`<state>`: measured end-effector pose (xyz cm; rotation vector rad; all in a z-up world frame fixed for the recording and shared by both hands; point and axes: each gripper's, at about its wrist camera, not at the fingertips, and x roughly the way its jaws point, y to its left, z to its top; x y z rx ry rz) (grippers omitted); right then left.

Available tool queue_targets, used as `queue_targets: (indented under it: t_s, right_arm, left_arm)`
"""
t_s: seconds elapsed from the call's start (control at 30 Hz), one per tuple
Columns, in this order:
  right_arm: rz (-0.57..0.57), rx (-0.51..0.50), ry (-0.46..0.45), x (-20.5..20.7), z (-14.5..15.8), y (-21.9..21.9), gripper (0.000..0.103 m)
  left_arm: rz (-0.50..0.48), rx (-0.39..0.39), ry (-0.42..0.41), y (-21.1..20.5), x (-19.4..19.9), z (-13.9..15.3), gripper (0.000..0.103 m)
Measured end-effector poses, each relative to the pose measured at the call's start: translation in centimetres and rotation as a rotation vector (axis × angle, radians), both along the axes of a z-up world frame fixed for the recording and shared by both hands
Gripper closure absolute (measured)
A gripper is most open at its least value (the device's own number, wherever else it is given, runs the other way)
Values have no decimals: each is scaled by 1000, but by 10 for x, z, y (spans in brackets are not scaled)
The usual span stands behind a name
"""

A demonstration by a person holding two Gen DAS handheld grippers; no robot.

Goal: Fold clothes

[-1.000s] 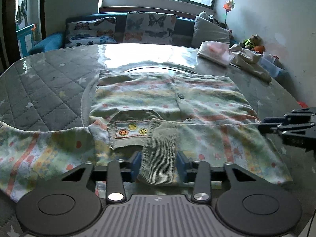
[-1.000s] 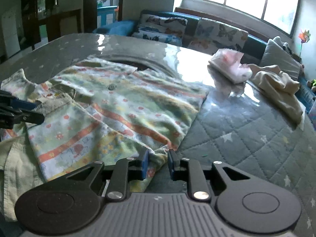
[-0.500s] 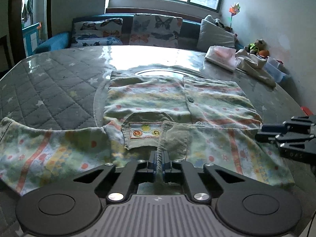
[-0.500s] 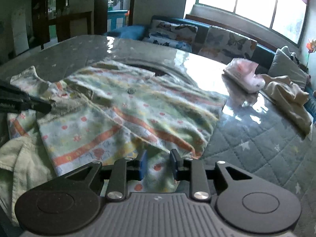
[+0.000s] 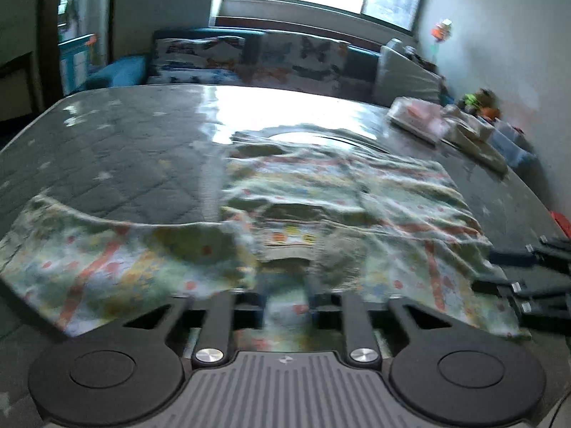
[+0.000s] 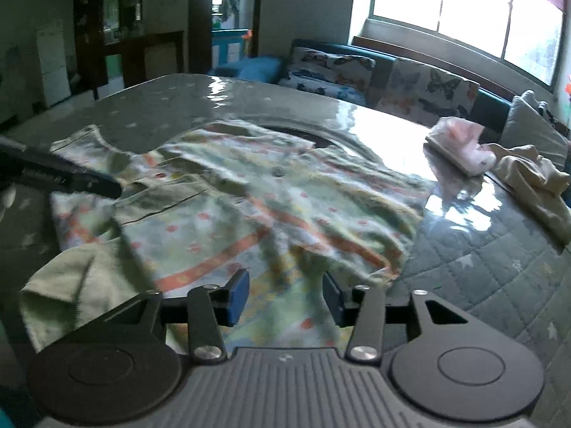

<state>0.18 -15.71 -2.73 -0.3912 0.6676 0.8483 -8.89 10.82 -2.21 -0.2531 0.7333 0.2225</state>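
Grey quilted star-print table cover (image 6: 499,271) under a glossy clear sheet is carrying the job, with a butterfly-cushion sofa (image 6: 410,82) under the window behind.

Change over the last second: left gripper (image 5: 287,301) was clamped on the green ribbed collar edge (image 5: 337,262) half a second ago; now its jaws are standing apart with nothing between them, printed cloth showing through the gap. Right gripper (image 6: 285,297) is also standing wide, wider than before, hovering over the near hem. Neither is holding fabric. Both views are blurring, so both tongs are moving.

Reading: the collar grip is released, so that pull looks finished and the hands are probably repositioning. Which fold comes next is not settled from this.

Pastel floral short-sleeved child's shirt with orange stripes (image 6: 278,207) is lying flat mid-table, front up, button placket and small chest pocket (image 5: 285,239) showing. One sleeve (image 5: 100,253) is spreading out sideways, the cloth rippled rather than smooth. Pale green lining corner (image 6: 71,285) is turning up at the near edge.

Pink folded bundle (image 6: 460,149) and cream garment (image 6: 535,178) are sitting well apart at the far side.
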Motion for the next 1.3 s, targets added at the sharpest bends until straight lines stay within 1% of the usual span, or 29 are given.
queue_targets:
  t_s: [0.03, 0.13, 0.23, 0.33, 0.43, 0.5, 0.6, 0.67, 0.77, 0.9, 0.97, 1.03, 1.1, 1.27, 1.3]
  right_arm:
    - [7, -4, 6, -3, -3, 1, 49]
    - [27, -27, 10, -11, -12, 4, 48]
    - [24, -17, -14, -17, -9, 3, 44]
    - [29, 1, -12, -19, -4, 2, 42]
    - [40, -5, -12, -21, -5, 5, 38]
    - [38, -5, -14, -22, -5, 5, 37]
    - [31, 3, -19, -22, -4, 4, 37]
    - [27, 7, -24, -22, -2, 4, 37]
    - [25, 13, -31, -23, 1, 4, 35]
    - [26, 16, -40, -26, 4, 3, 34]
    - [24, 20, -37, -27, 4, 3, 34]
    - [20, 24, -39, -28, 5, 2, 34]
    - [15, 29, -39, -28, 6, 1, 34]
    - [5, 37, -39, -31, 7, -3, 34]
    - [3, 38, -38, -32, 7, -4, 34]
  left_arm:
    - [20, 0, -4, 3, -4, 1, 59]
    - [83, 3, -19, 16, -16, 5, 50]
    - [183, 18, -36, 38, -31, 9, 42]
    - [302, 26, -53, 65, -45, 12, 39]
    - [421, 44, -58, 93, -58, 11, 39]
    - [486, 58, -52, 111, -63, 9, 40]
    - [562, 97, -49, 134, -70, 9, 40]
    - [593, 115, -45, 146, -71, 8, 40]
    - [620, 119, -30, 162, -69, 5, 42]
    - [633, 89, -9, 176, -64, -4, 47]
    - [634, 78, 0, 181, -63, -8, 53]
    - [638, 58, 6, 185, -62, -12, 61]
    - [648, 40, 9, 189, -62, -16, 66]
    - [664, 42, 5, 192, -61, -18, 68]
    - [660, 51, 6, 192, -60, -18, 75]
